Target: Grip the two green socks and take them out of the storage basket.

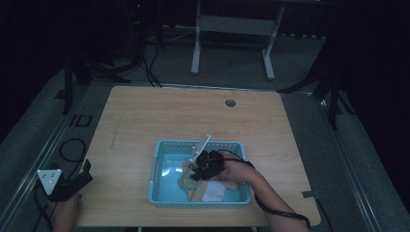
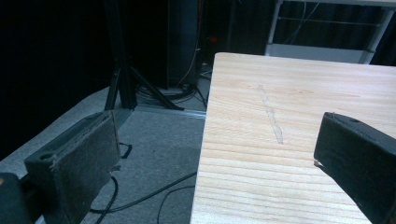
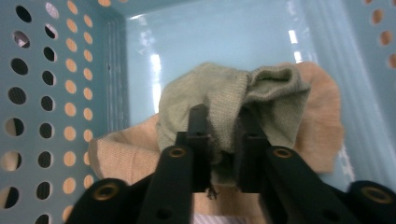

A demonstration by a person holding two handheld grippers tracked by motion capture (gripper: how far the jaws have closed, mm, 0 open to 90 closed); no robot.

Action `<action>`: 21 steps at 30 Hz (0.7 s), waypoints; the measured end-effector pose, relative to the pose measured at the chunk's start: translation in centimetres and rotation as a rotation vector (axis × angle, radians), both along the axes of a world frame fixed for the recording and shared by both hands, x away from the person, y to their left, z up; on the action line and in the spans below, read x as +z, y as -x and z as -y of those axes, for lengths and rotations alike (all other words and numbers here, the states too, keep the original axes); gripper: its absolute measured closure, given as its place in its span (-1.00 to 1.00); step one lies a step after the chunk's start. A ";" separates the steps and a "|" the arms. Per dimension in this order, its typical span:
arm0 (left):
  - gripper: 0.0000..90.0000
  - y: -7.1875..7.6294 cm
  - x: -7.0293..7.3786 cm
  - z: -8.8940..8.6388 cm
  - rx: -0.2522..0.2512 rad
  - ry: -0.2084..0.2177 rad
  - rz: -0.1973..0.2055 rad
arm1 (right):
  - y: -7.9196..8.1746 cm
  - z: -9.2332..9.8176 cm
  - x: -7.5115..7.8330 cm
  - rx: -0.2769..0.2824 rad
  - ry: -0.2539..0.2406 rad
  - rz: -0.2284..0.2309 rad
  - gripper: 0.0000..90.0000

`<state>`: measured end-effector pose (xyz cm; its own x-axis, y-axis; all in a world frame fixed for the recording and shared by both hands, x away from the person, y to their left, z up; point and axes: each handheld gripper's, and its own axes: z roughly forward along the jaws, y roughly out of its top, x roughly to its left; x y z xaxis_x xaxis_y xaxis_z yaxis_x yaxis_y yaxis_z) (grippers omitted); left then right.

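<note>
Light wooden tabletop (image 1: 193,116), dim lighting. Blue perforated basket (image 1: 159,166) at the near centre, well inside the near edge.

Basket contents: a green sock (image 3: 219,100) bunched on top of a beige sock (image 3: 130,156), with a white cloth (image 1: 212,193) at the near end. Far half of the basket floor bare and glossy. Exact count of fabric pieces in the high view not determinable — pile too small and dark.

Right gripper (image 3: 223,135) down inside the basket, jaws closed on a fold of the green sock; fabric pinched between the two black jaws, the rest of the sock spilling forward beyond them. Beige sock lying under and to either side of the green one, touching it. In the high view, right gripper (image 1: 205,164) over the middle of the pile, right hand (image 1: 237,171) behind it, forearm entering from the bottom right.

Left gripper (image 1: 72,183) off the left near corner of the tabletop, well apart from the basket. In its own view, jaws wide apart — nothing between them; one jaw over the floor, the other over the tabletop edge. Faint streak (image 2: 271,114) on the wood ahead.
</note>
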<state>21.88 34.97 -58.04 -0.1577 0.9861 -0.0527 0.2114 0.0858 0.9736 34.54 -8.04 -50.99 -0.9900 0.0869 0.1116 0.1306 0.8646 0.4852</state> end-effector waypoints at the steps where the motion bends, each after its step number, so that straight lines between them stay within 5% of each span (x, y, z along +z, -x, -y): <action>1: -0.99 0.0 0.0 0.0 0.000 0.000 0.000 | 0.0 0.0 0.0 0.000 0.000 0.000 0.82; 21: -0.99 0.0 0.0 0.0 -0.001 0.004 -0.002 | 0.9 1.8 6.7 -0.021 -0.156 0.108 0.86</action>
<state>21.92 34.97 -58.04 -0.1571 0.9860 -0.0561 0.2133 0.0893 0.9729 33.65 -9.86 -44.25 -0.9951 0.0971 0.0187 0.0874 0.7752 0.6257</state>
